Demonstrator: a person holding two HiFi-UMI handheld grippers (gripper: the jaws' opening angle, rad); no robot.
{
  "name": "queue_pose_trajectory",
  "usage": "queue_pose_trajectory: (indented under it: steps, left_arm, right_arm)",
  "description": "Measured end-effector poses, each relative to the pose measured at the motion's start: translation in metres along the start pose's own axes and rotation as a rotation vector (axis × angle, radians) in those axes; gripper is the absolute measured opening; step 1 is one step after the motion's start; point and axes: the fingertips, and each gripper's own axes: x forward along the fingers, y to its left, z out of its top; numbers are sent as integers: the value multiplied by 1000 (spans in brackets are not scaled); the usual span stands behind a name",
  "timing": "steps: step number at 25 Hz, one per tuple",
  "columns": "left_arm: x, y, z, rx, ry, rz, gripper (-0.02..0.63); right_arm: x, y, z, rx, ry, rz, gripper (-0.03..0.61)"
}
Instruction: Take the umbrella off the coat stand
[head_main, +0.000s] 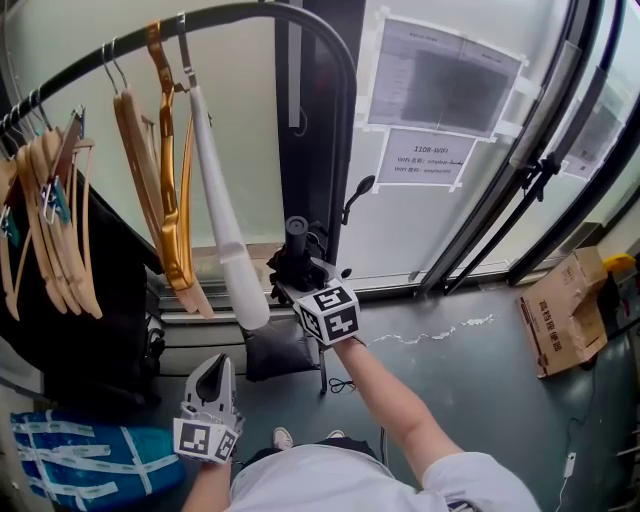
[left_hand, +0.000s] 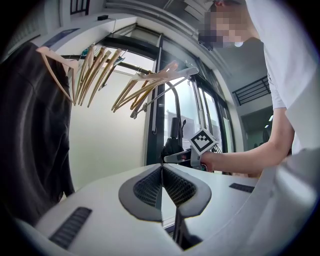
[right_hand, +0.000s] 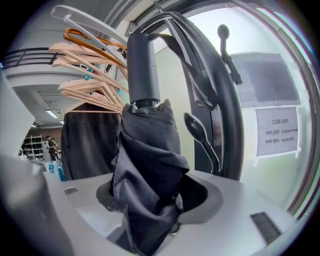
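My right gripper (head_main: 298, 285) is shut on a folded black umbrella (head_main: 293, 262), which stands upright with its cylindrical handle (head_main: 297, 231) on top, close beside the dark post (head_main: 341, 130) of the coat stand. In the right gripper view the umbrella's bunched fabric (right_hand: 147, 160) fills the gap between the pads and its handle (right_hand: 142, 70) rises above. A black hook (right_hand: 200, 132) on the stand hangs just right of it. My left gripper (head_main: 213, 368) sits lower and nearer to me, shut with nothing in it; its pads (left_hand: 170, 186) meet.
Wooden, gold and white hangers (head_main: 165, 180) hang from the stand's curved rail (head_main: 250, 12), beside a black coat (head_main: 100, 300). A glass door with paper notices (head_main: 435, 90) is behind. A cardboard box (head_main: 565, 310) lies on the floor at right, a blue-and-white bag (head_main: 90, 460) at lower left.
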Motion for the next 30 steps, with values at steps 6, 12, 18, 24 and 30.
queue_pose_trajectory:
  steps: [6, 12, 18, 24, 30]
  left_arm:
    - [3, -12, 0, 1, -4, -31, 28]
    - [5, -24, 1, 1, -10, -61, 28]
    - [8, -35, 4, 7, -17, -90, 28]
    - [14, -46, 6, 13, -22, -115, 28]
    - [16, -55, 8, 15, -30, -131, 28]
  right_arm:
    - [-21, 1, 5, -9, -21, -5, 253]
    - [-47, 3, 6, -21, -38, -18, 253]
    - [-72, -3, 3, -11, -48, -43, 253]
    - [-99, -10, 4, -2, -67, -66, 253]
    - [-125, -11, 9, 0, -93, -72, 253]
